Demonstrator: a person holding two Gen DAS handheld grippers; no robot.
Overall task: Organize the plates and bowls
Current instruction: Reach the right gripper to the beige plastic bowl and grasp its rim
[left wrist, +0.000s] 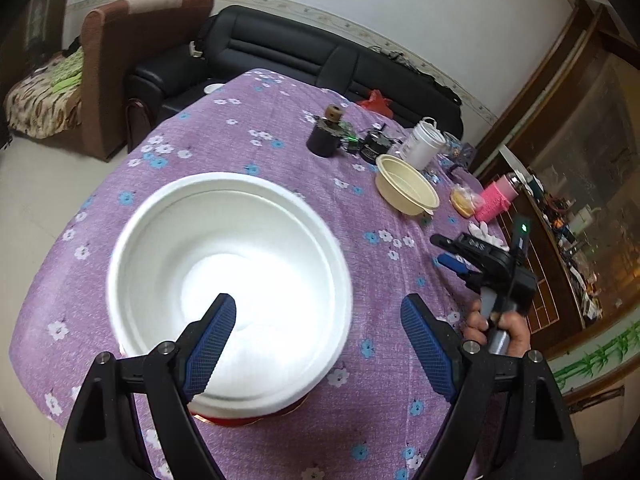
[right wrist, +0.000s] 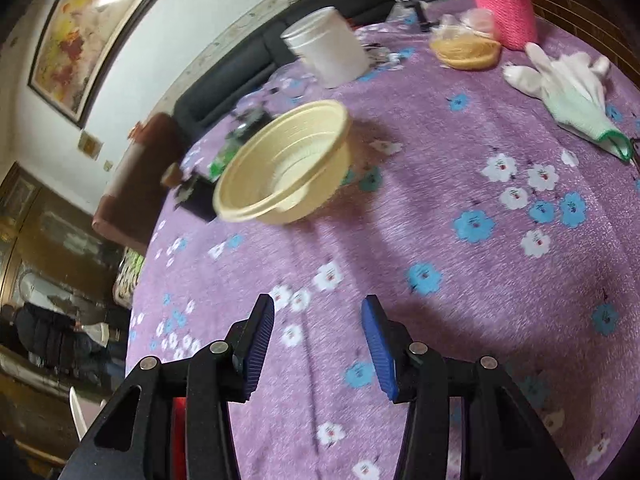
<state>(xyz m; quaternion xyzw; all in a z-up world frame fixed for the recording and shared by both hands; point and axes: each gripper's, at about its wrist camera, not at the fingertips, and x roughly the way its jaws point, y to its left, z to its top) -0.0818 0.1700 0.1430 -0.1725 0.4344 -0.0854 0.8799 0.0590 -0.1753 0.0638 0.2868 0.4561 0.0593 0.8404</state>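
Beyond the cream bowl [right wrist: 286, 162] stand a white jar [right wrist: 326, 46] and dark gadgets [left wrist: 324, 136]; a glove [right wrist: 568, 92] lies to its right. The white bowl [left wrist: 228, 288] sits nearer on the purple-clothed bench [right wrist: 420, 220]. The left gripper [left wrist: 318, 340] straddles its rim, released; the right gripper [right wrist: 318, 344] is open, empty.

I see a purple floral tablecloth [right wrist: 460, 168]. At its far edge: a white plastic jar [right wrist: 328, 46], a pink knitted pouch [right wrist: 506, 4], a white cotton glove with green cuff [right wrist: 568, 84]. Beyond the table, a black leather sofa [left wrist: 304, 60] and a brown armchair [left wrist: 120, 60].
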